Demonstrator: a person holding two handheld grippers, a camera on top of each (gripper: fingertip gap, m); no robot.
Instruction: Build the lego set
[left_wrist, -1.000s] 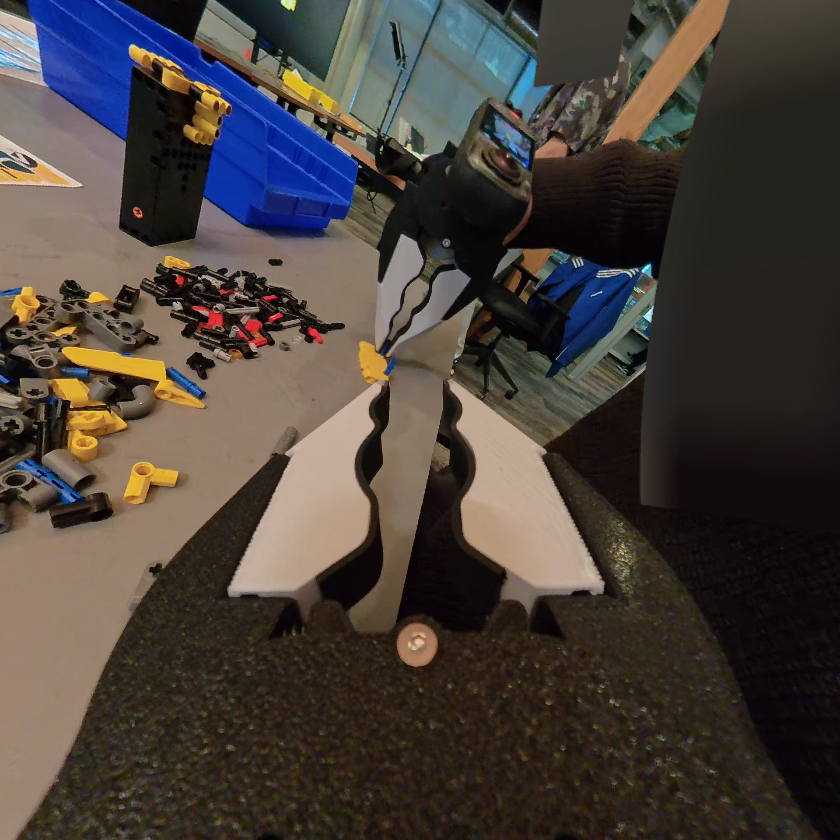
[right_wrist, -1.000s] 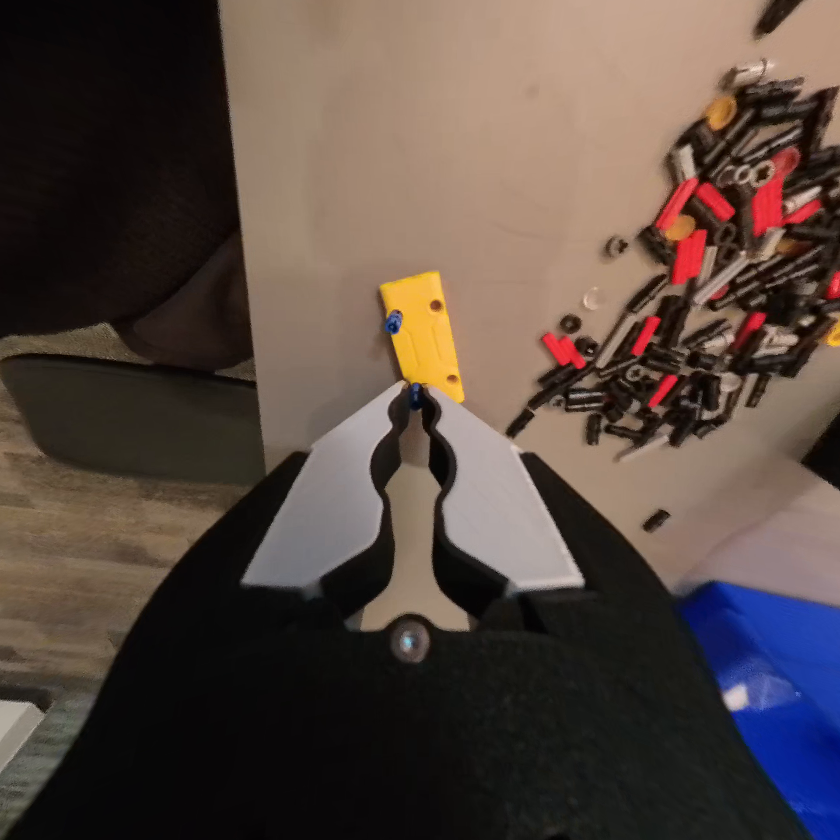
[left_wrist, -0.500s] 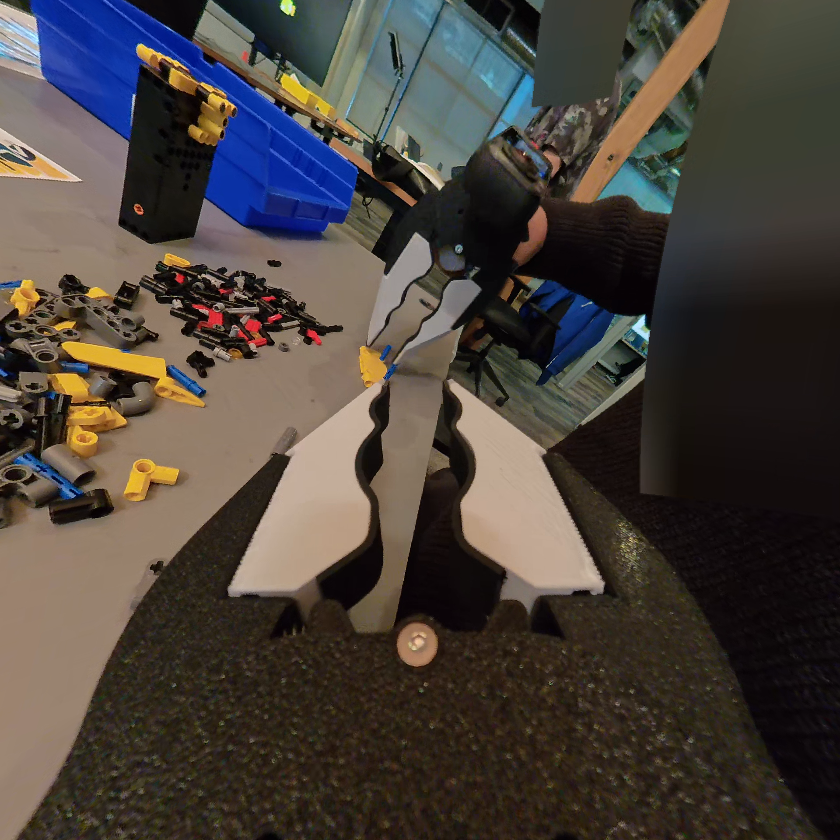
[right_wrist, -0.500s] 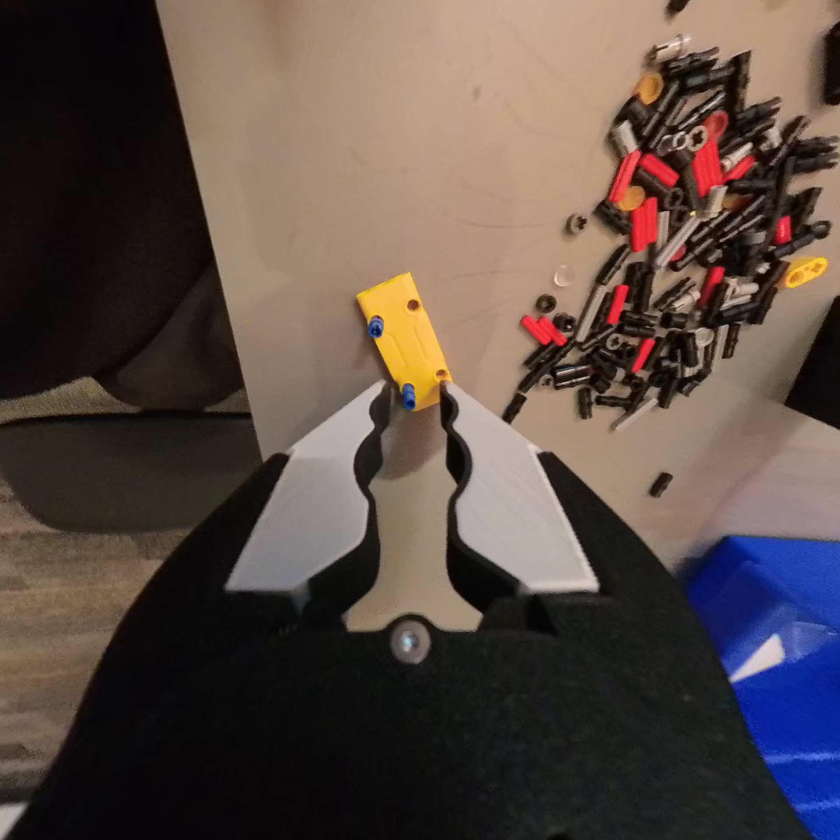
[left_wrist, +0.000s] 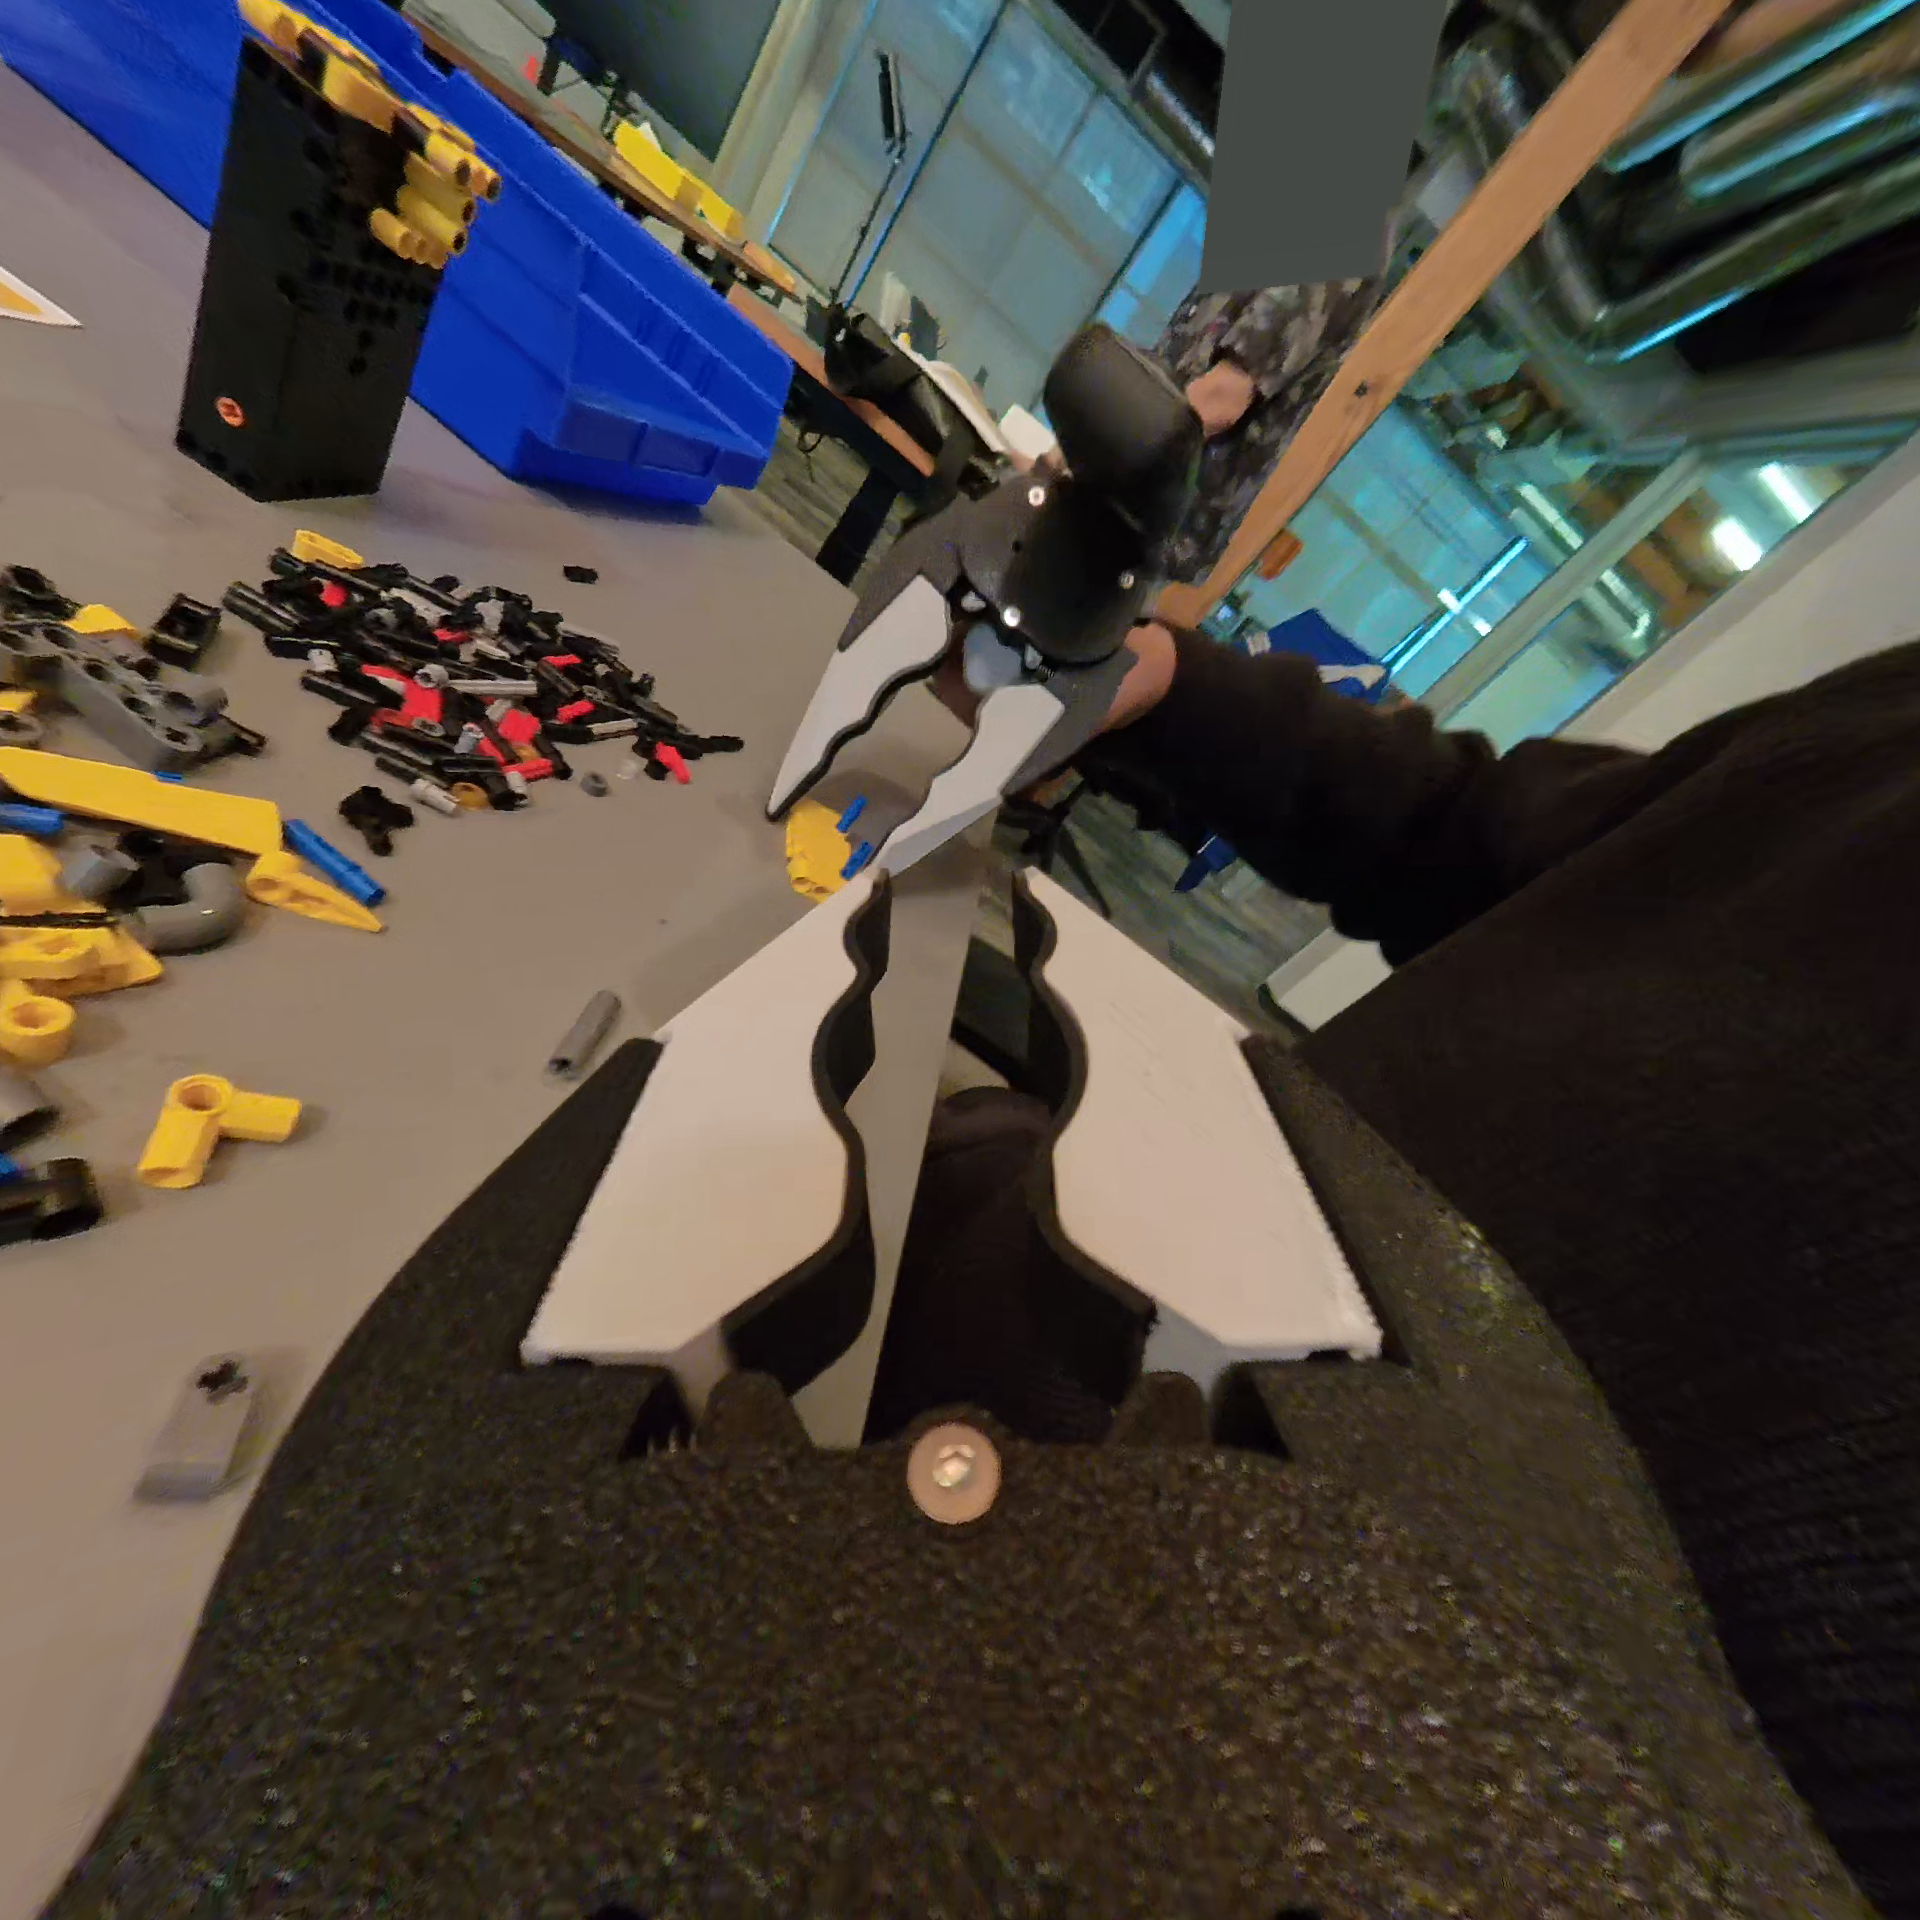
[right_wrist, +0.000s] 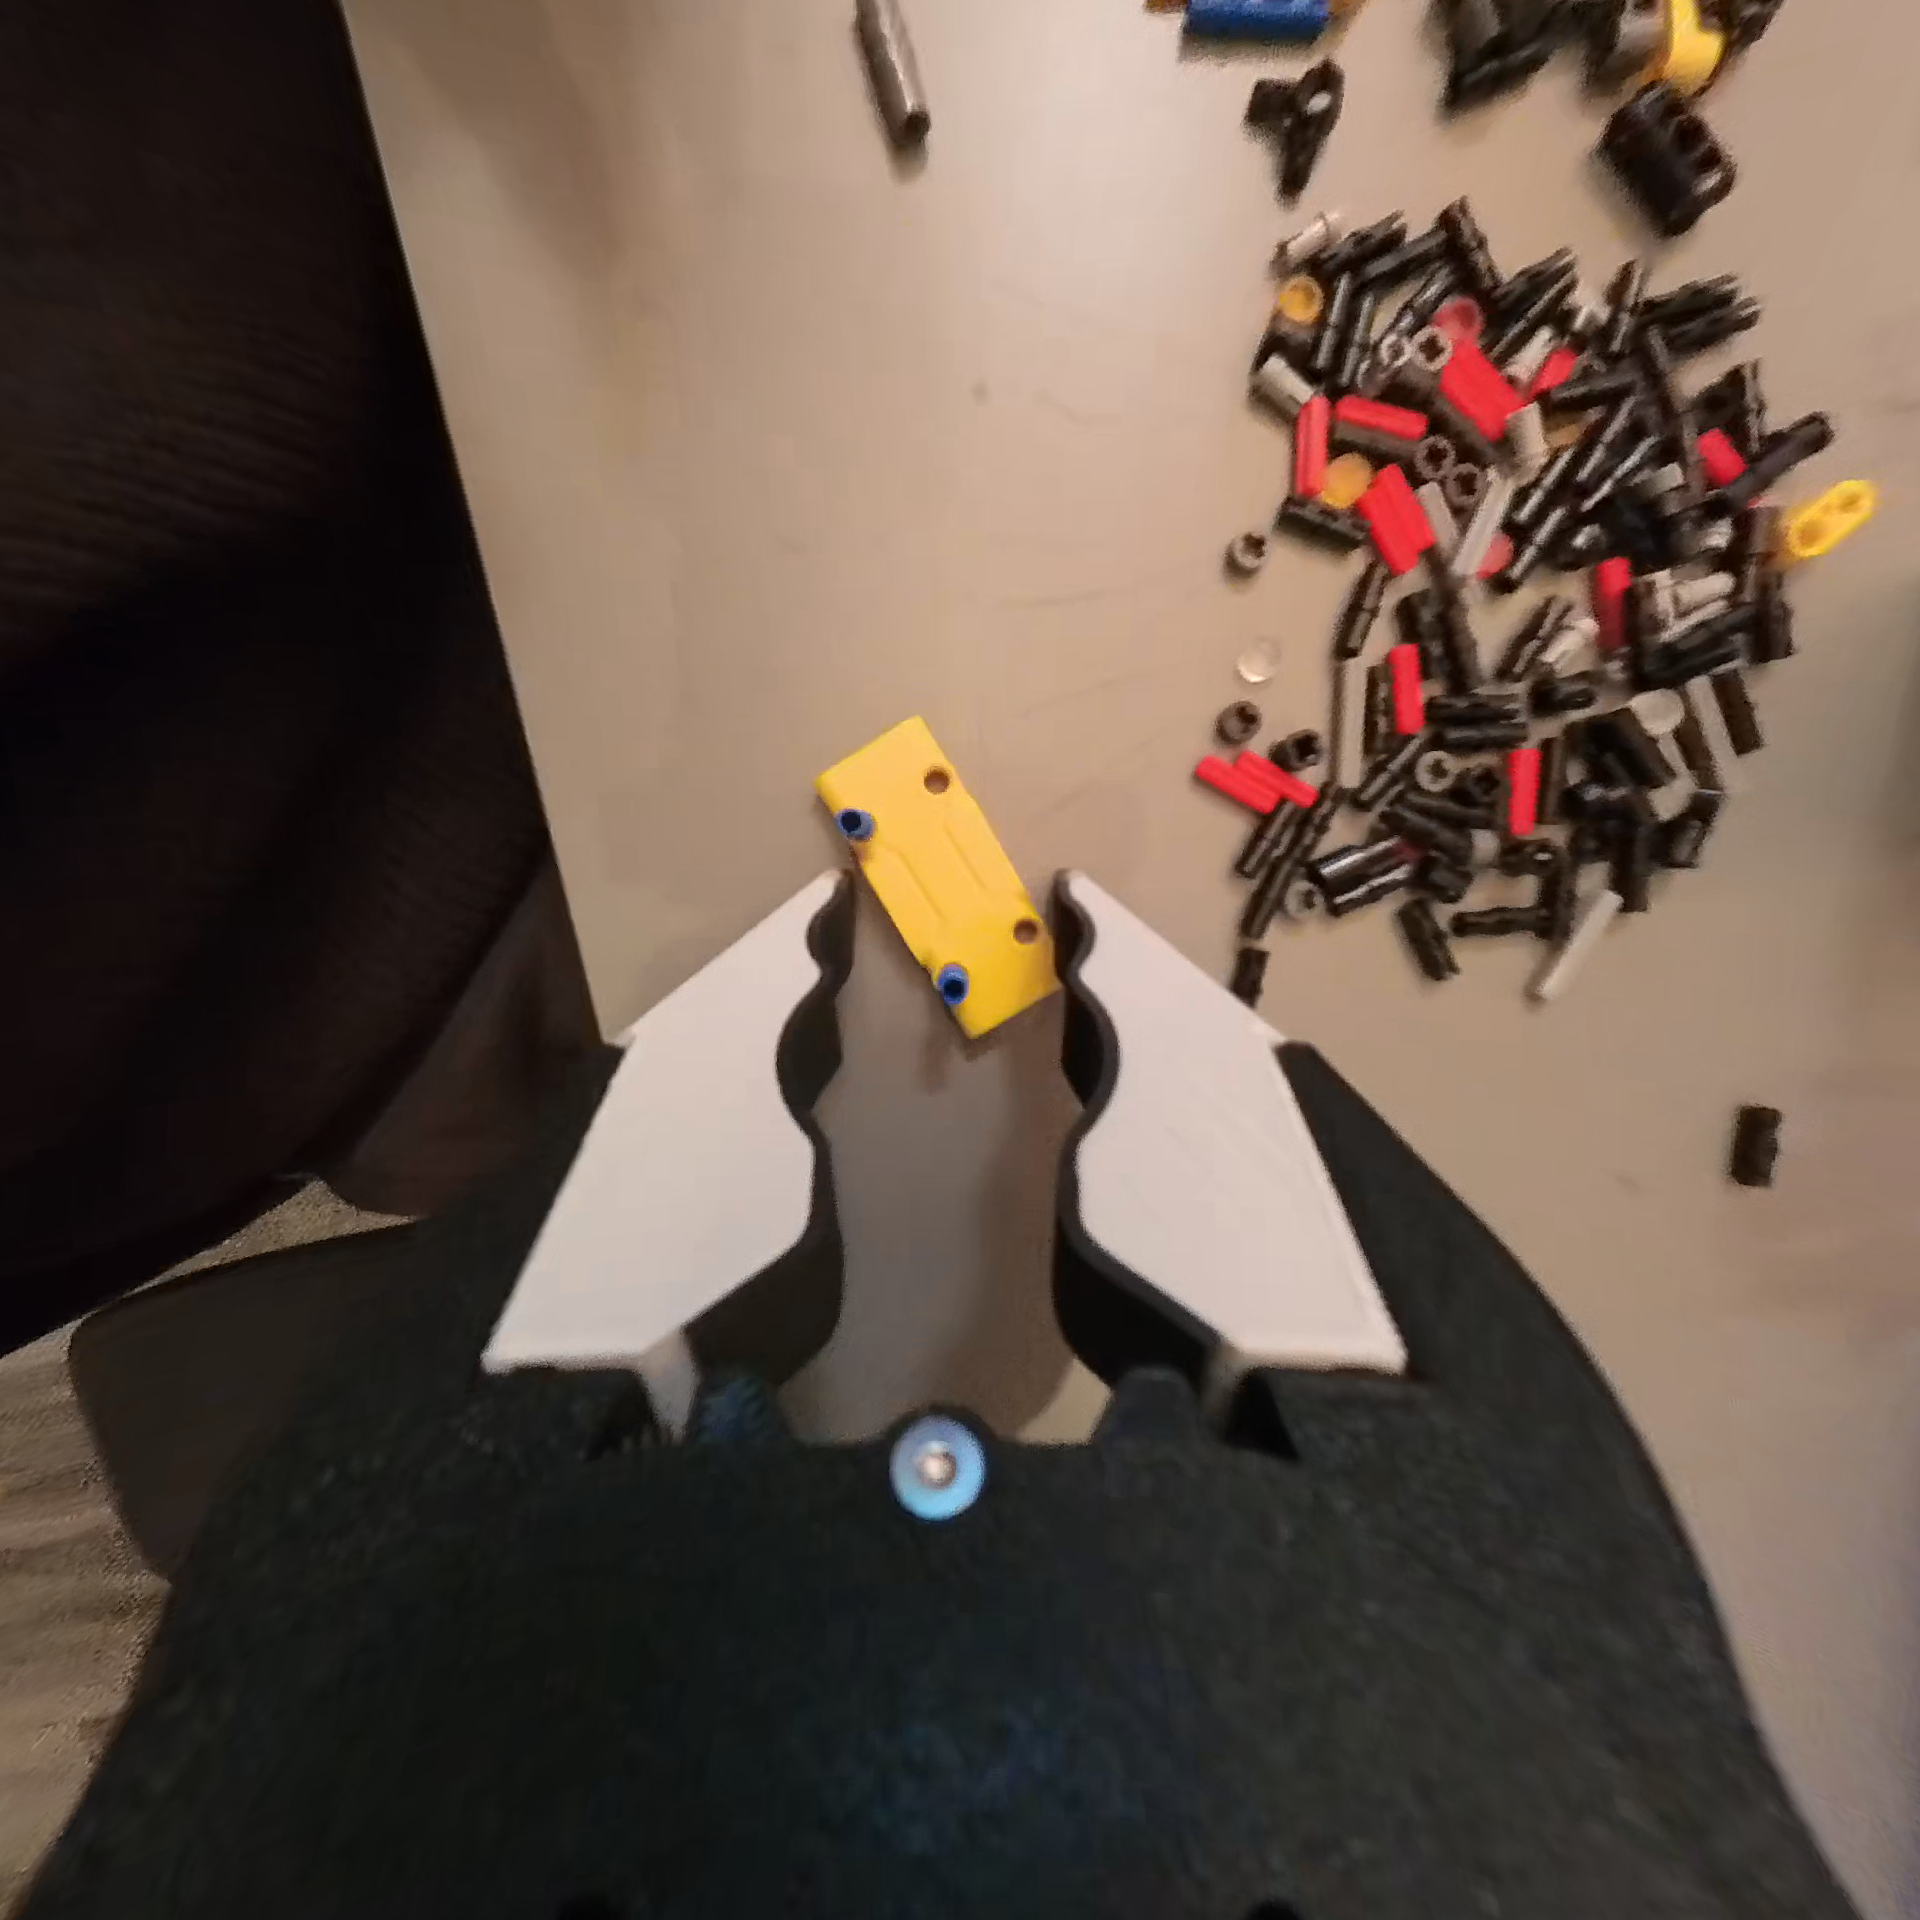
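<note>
The right gripper (right_wrist: 951, 883) has let go: a second ago its tips were pinched on a blue pin at the near end of the yellow panel (right_wrist: 940, 904), half a second ago they were parting, and now the jaws stand well apart with the panel lying flat on the counter (right_wrist: 831, 468) between the tips, touched by neither as far as can be seen. The panel has turned slightly and sits nearer the gripper than before, close to the counter edge, with two blue pins (right_wrist: 852, 824) on its left side and two empty holes on its right. The left gripper (left_wrist: 951, 883) has not changed; its jaws are apart and hold nothing, hovering over the counter edge. The right wrist view shows the panel from above, its pins and holes, and the pile of black and red pins (right_wrist: 1538, 623) well to the right. The left wrist view shows what that one cannot: the right gripper (left_wrist: 831, 836) from the side, tips down just over the panel (left_wrist: 816, 852), a black block (left_wrist: 312, 312) with yellow parts on top, a blue bin (left_wrist: 582, 343) behind it, and yellow and grey parts (left_wrist: 135, 883) spread at the left.
</note>
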